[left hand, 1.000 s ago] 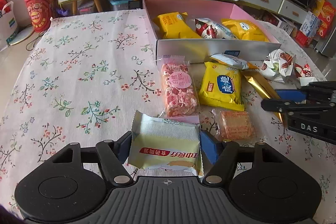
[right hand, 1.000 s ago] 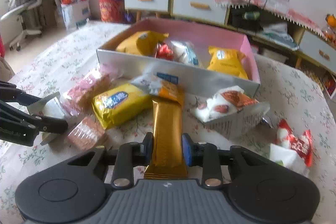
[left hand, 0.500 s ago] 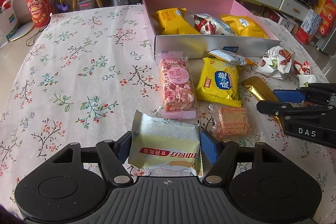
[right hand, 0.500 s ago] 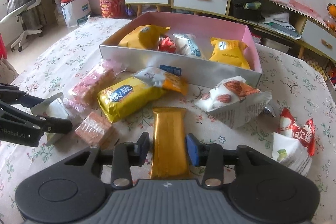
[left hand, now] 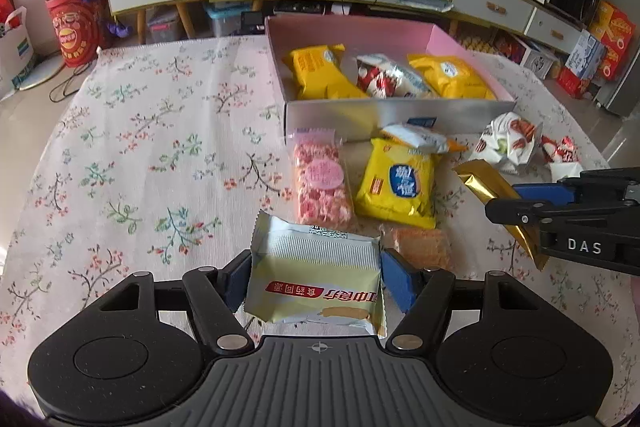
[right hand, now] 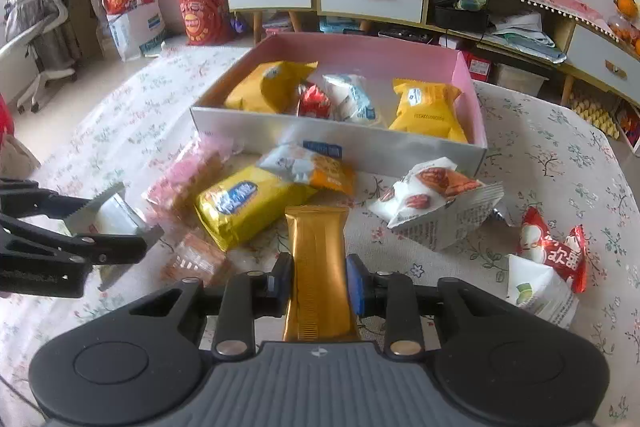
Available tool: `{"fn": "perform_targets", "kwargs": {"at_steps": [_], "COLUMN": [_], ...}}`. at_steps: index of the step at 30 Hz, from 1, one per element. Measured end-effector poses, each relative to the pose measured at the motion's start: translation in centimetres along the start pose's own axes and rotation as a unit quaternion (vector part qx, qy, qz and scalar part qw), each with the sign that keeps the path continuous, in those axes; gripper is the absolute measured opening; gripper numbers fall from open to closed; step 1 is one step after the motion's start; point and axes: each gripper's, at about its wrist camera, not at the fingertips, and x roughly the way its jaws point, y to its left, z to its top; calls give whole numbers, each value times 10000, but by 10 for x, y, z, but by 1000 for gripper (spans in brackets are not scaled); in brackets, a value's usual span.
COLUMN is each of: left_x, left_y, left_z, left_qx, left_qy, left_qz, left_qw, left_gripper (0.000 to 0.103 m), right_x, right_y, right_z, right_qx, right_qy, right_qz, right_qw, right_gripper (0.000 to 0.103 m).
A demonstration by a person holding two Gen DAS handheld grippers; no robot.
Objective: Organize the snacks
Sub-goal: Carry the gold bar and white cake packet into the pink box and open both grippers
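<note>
while left tongs (left hand: 316,277) grip the cream packet (left hand: 316,279), only the right view shows right tongs (right hand: 320,281) closing on the gold bar (right hand: 318,267).

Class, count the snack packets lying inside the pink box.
3 in the pink box: a yellow packet at left, a red-and-white packet in the middle, another yellow packet at right. More could be hidden underneath.

- The floral tablecloth (left hand: 132,163) lies bare left of the pink box (left hand: 360,27); a gripper could pass there.
- In front of the box's near wall, a pink candy pack (left hand: 322,183), a yellow biscuit pack (left hand: 396,187) and a blue-and-orange pouch (right hand: 308,165) crowd together.
- Inside the box, three packets line the near wall; its far strip is bare.
</note>
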Motion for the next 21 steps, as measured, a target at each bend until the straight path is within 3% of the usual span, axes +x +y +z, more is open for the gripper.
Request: {"fn": "perform_targets", "kwargs": {"at_steps": [13, 21], "left_x": [-14, -7], "left_y": [-12, -21], "left_z": [16, 42], "left_qx": [-156, -335], "left_qy": [-372, -466], "left_qz": [-48, 8], "left_qw": [9992, 9984], "left_gripper": [67, 67], "right_x": [-19, -23], "right_y": [-17, -49], "right_z": [19, 39], "right_qx": [318, 866], "right_qy": [-292, -464], "right_qz": [129, 251], "right_qw": [9990, 9948], "right_gripper": [13, 13]}}
